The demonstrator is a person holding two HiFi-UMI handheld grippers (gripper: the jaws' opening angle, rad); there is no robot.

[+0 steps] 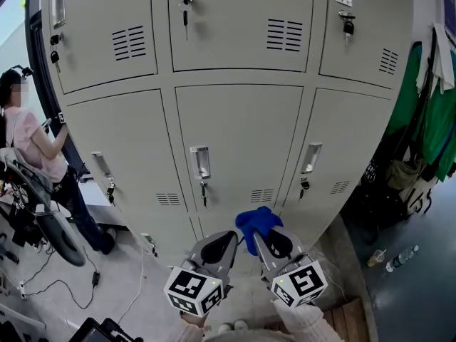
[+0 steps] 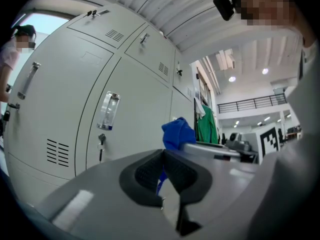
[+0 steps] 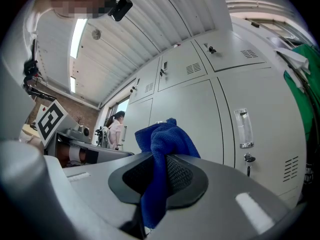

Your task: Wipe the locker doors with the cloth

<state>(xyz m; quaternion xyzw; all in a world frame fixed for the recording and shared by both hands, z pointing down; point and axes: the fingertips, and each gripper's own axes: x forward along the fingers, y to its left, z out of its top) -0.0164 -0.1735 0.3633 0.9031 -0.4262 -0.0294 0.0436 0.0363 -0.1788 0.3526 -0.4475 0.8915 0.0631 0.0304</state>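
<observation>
- While both tools hang low before the lockers (image 1: 235, 63), the head view gives two full rows of three doors, six in all. A further row beneath is only partly in view.
- Landmark: middle door (image 1: 239, 137) of the lower full row. It carries one handle (image 1: 200, 162), with one key (image 1: 204, 191) under it.
- Cloth (image 1: 256, 221): one, blue, just below the middle door's bottom edge. Whether it touches the metal cannot be told.
- Right gripper (image 1: 260, 235): jaws clamped on the cloth (image 3: 162, 139). One bunch stands above the tips and one tail hangs below the pads.
- Left gripper (image 1: 231, 235): below the middle door, just left of the right gripper. Jaws closed tip to tip, nothing gripped.
- One person (image 1: 35, 144) stands well left of the middle door.
- Green clothes (image 1: 427, 112) hang well right of it.
</observation>
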